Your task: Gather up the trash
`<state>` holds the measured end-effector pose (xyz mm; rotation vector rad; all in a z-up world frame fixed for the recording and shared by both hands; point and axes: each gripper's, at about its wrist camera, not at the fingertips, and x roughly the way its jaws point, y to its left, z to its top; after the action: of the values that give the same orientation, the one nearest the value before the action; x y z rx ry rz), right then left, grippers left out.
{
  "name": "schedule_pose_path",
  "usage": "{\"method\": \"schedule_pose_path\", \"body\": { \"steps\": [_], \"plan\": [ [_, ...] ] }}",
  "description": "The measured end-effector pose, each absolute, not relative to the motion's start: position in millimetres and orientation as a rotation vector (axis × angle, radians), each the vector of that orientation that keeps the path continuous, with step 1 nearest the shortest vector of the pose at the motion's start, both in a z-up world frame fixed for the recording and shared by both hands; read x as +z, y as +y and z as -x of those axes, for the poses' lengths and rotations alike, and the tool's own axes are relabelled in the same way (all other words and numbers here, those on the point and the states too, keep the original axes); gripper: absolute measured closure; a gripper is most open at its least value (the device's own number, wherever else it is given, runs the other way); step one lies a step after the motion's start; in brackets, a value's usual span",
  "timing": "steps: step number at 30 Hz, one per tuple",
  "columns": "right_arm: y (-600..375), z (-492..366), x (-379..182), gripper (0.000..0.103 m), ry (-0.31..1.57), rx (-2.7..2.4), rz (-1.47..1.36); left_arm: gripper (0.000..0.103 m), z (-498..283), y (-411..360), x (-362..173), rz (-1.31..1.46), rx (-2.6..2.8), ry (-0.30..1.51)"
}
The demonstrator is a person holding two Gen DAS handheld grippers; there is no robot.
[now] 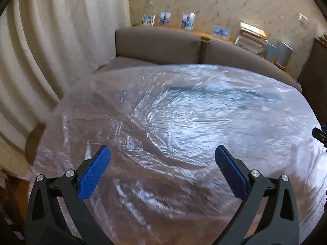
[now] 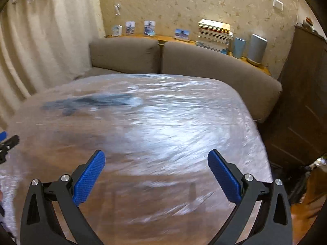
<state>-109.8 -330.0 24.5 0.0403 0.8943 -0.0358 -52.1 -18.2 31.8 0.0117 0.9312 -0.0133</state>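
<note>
A table (image 1: pixel 184 122) covered with crinkled clear plastic sheet fills both views; it also shows in the right wrist view (image 2: pixel 163 132). A dark blurred patch (image 1: pixel 204 90) lies under or on the plastic at the far side, and shows in the right wrist view (image 2: pixel 87 102) at the far left. I see no distinct piece of trash. My left gripper (image 1: pixel 162 153) is open and empty above the table's near part. My right gripper (image 2: pixel 156 158) is open and empty above the near part too. The right gripper's tip (image 1: pixel 319 134) shows at the left view's right edge.
A grey-brown sofa (image 2: pixel 204 63) stands behind the table. A shelf behind it holds photo frames (image 2: pixel 150 27), a stack of books (image 2: pixel 214 35) and two cylinders (image 2: pixel 256 48). Curtains (image 1: pixel 51 51) hang at left. A dark wooden cabinet (image 2: pixel 302 102) stands at right.
</note>
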Motion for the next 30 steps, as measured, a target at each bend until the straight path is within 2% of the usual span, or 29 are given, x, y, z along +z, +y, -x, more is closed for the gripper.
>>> {"method": "schedule_pose_path", "body": {
  "steps": [8, 30],
  "plan": [
    [-356, 84, -12, 0.004, 0.954, -0.066, -0.044, 0.001, 41, -9, 17, 0.0, 0.008, 0.975],
    [-353, 86, -14, 0.004, 0.954, -0.054, -0.036, 0.001, 40, -11, 17, -0.003, 0.008, 0.977]
  ]
}}
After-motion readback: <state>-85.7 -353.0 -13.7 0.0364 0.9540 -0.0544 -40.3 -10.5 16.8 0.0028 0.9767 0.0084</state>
